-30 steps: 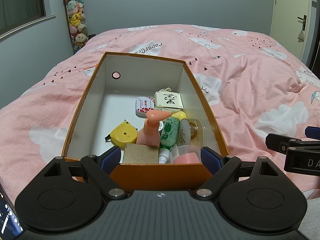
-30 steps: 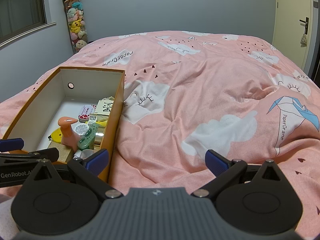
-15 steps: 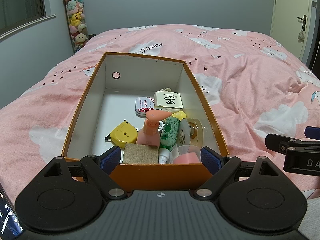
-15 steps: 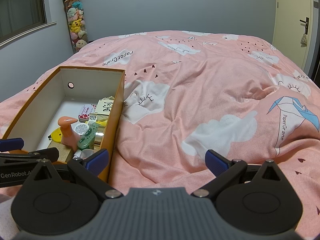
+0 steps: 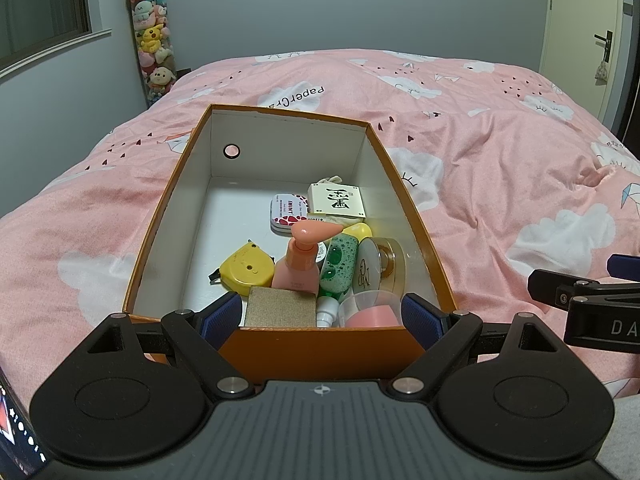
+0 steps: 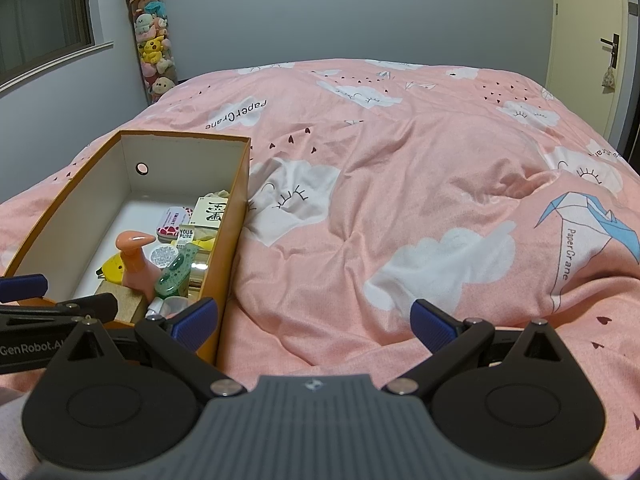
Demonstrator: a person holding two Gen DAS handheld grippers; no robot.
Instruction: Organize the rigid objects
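Left-wrist view puts the left tool (image 5: 322,314) nearest, its two blue pads spread wide and empty at the near wall of the orange box (image 5: 320,346), which sits on the pink bed (image 5: 500,184). Right behind that wall lie a tan block (image 5: 280,306), a small white bottle (image 5: 326,312) and a clear cup (image 5: 370,310) with something pink in it. Next come a yellow tape measure (image 5: 244,268), an upright pink pump bottle (image 5: 300,264), a green bottle (image 5: 340,264) and a round compact (image 5: 378,266) leaning on edge. Farther in are a flat tin (image 5: 289,212) and a cream carton (image 5: 337,200); the box's far left part is bare. The right tool (image 6: 314,320) is likewise spread wide with nothing in it, hovering over bare quilt just beside the box. No loose item shows on the quilt in either view. So the things all lie in the box, crowded to its right, which fits either a finished gathering or a pile waiting to be sorted out; the pictures do not settle which, so no grasp can be named.
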